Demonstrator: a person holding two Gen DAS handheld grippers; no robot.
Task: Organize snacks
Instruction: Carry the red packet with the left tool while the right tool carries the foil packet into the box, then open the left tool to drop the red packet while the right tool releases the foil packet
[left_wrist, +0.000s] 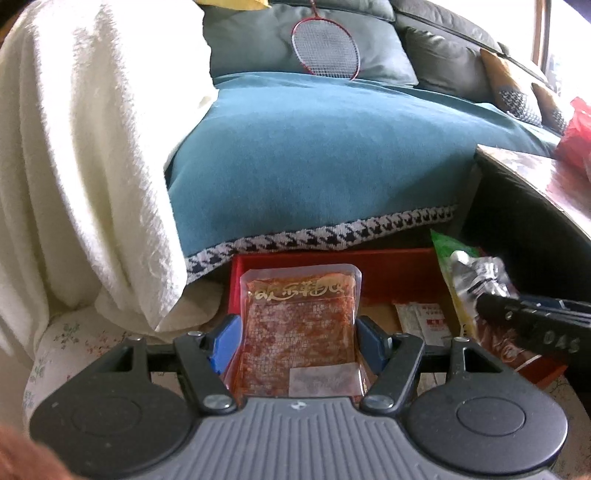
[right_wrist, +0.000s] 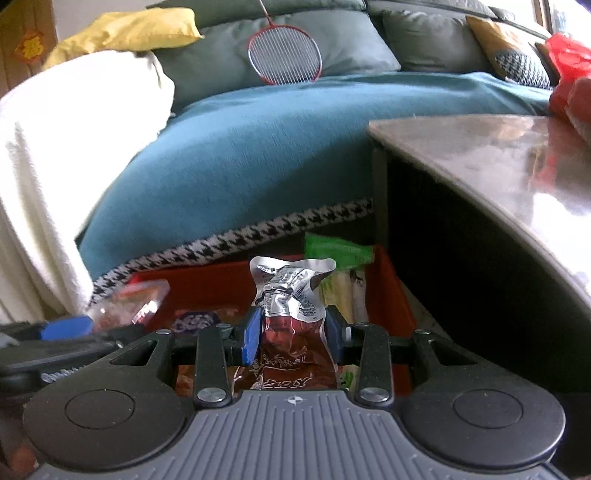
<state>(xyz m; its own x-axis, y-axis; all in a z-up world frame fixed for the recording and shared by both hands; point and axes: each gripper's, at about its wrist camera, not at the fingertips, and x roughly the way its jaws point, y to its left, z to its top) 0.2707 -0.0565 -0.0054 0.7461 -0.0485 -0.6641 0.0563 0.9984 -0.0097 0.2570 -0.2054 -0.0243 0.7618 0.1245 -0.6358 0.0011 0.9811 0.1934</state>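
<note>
Clearly both grippers carry snacks above the red box (left_wrist: 388, 269), which sits on the floor against the hem of the teal sofa cover (left_wrist: 332, 155). The left gripper (left_wrist: 295, 343) has its blue pads (left_wrist: 221, 343) pressed against the two long edges of a clear pouch of red spicy strips (left_wrist: 299, 332); the pouch stands flat between them, its sealed top over the box's far left part. The right gripper (right_wrist: 291, 336) is clamped narrowly on a crumpled silver-and-red packet (right_wrist: 291, 291), whose silver end sticks up past the fingertips over the middle of the box.

Inside the box, a green-and-yellow bag (right_wrist: 343, 266) leans in the far right corner, small white sachets (left_wrist: 421, 317) lie on the bottom, and a purple-printed packet (right_wrist: 194, 321) lies nearer the left side.

A glossy stone tabletop (right_wrist: 480, 155) overhangs the box's right side, with a red plastic bag (right_wrist: 569, 74) at its far edge. On the sofa, a red badminton racket (right_wrist: 284, 55) leans against a grey cushion (right_wrist: 351, 48), beside a white blanket (left_wrist: 81, 147).
</note>
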